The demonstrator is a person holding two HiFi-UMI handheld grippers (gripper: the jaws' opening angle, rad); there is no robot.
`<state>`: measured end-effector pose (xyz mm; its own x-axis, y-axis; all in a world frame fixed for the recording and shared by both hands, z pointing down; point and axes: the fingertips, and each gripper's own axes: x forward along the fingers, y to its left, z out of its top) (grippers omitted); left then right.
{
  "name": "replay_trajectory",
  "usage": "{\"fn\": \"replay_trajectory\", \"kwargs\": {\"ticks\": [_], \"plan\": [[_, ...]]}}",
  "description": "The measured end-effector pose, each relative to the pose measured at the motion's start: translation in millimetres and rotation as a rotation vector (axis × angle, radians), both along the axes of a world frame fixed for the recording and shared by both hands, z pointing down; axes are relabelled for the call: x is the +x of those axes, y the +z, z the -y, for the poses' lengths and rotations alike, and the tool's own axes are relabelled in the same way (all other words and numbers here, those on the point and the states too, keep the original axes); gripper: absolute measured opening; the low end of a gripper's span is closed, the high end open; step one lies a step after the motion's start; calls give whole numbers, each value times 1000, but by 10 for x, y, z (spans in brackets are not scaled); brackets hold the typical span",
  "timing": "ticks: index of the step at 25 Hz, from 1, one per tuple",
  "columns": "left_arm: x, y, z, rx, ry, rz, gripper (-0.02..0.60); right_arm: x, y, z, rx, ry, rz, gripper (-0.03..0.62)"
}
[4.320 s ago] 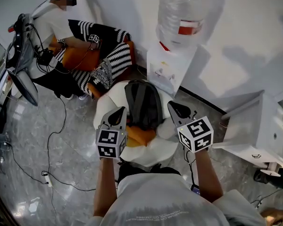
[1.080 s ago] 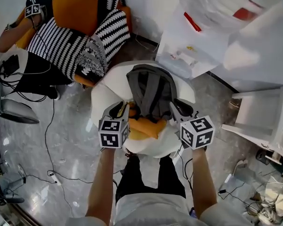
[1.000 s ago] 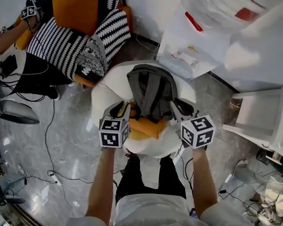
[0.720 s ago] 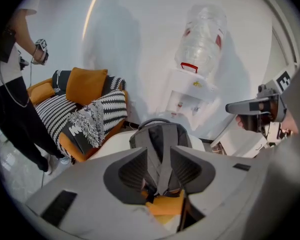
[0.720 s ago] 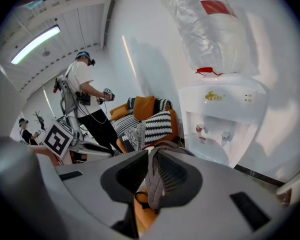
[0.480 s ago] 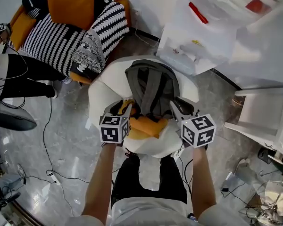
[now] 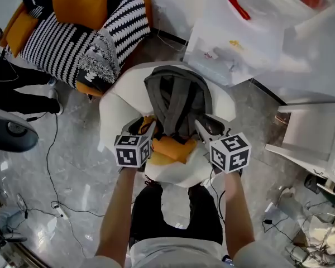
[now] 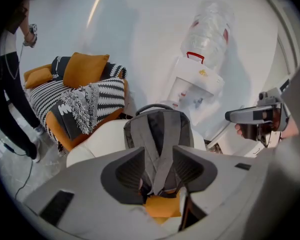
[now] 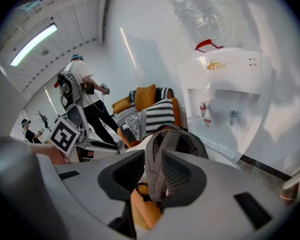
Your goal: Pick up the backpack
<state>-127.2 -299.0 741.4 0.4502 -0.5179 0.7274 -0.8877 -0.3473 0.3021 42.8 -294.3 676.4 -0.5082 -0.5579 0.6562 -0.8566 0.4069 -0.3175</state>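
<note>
While the left claw [image 7: 140,126] and right claw [image 7: 207,125] hang at the white chair's [image 7: 114,108] front, the head view shows the backpack [image 7: 176,99] against its backrest. Left gripper view: jaws, just opening, stand wide around the straps [image 8: 155,139]. Right gripper view: jaws, likewise opening, straddle one strap, apparently unpinched. Approach step; next, close on the straps and lift.

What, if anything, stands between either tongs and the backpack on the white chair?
Nothing visible does. The backpack sits upright on the white chair, and its shoulder straps run between the jaws of the left tongs and the right tongs, which have just been opening.
</note>
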Motion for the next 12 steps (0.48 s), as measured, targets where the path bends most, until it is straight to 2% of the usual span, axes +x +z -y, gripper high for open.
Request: {"fn": "replay_trajectory", "kwargs": {"ticks": [6,12], "plan": [[43,167,44,7,-14,-46,207,-38,224,96,4,-13,2,89],[43,335,118,14,-33,-105,213,-74,492,162,3,-12,28,121]]}}
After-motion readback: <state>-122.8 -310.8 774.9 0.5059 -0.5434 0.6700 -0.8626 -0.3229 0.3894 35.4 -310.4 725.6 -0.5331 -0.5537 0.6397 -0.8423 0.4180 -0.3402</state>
